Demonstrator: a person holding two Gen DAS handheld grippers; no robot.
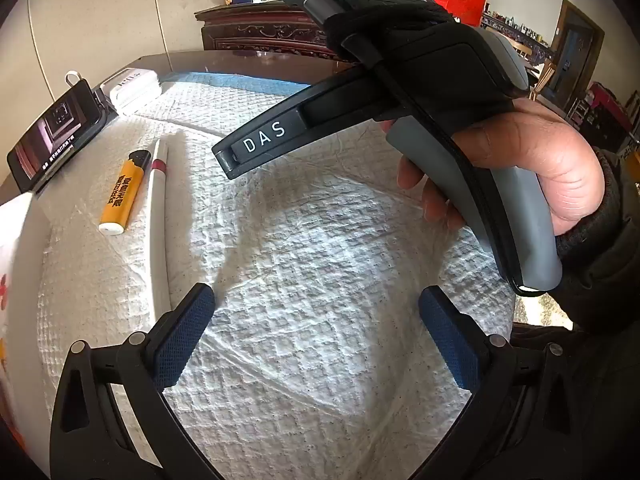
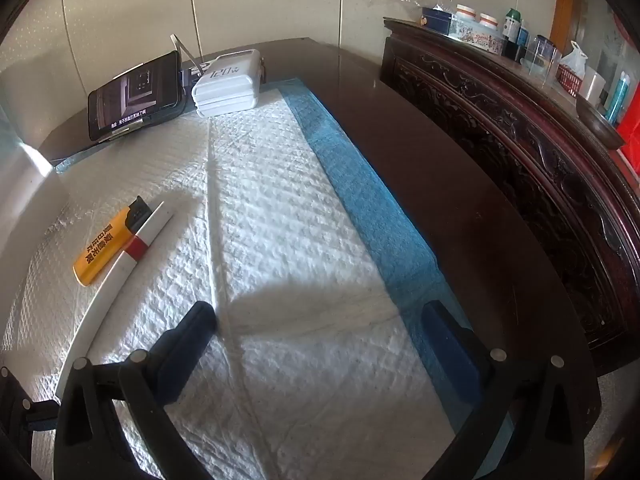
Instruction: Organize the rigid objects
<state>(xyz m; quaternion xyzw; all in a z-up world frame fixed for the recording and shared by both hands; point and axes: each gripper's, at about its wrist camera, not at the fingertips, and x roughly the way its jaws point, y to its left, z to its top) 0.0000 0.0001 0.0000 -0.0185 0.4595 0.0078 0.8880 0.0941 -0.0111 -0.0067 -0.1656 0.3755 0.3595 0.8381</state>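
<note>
An orange lighter (image 1: 121, 194) lies on the white quilted pad (image 1: 304, 280) at the left, side by side with a long white pen with a red band (image 1: 158, 216). Both also show in the right wrist view: the lighter (image 2: 105, 246) and the pen (image 2: 120, 268) to the left. My left gripper (image 1: 316, 340) is open and empty above bare pad, right of the pen. My right gripper (image 2: 320, 344) is open and empty over the pad's right part. In the left wrist view a hand holds the right gripper's body (image 1: 460, 132) high at the right.
A phone on a stand (image 2: 134, 94) and a stack of white boxes (image 2: 228, 84) sit at the pad's far end. The pad's blue border (image 2: 360, 208) meets the dark wooden table (image 2: 460, 200). A carved wooden cabinet (image 2: 520, 128) with bottles stands on the right.
</note>
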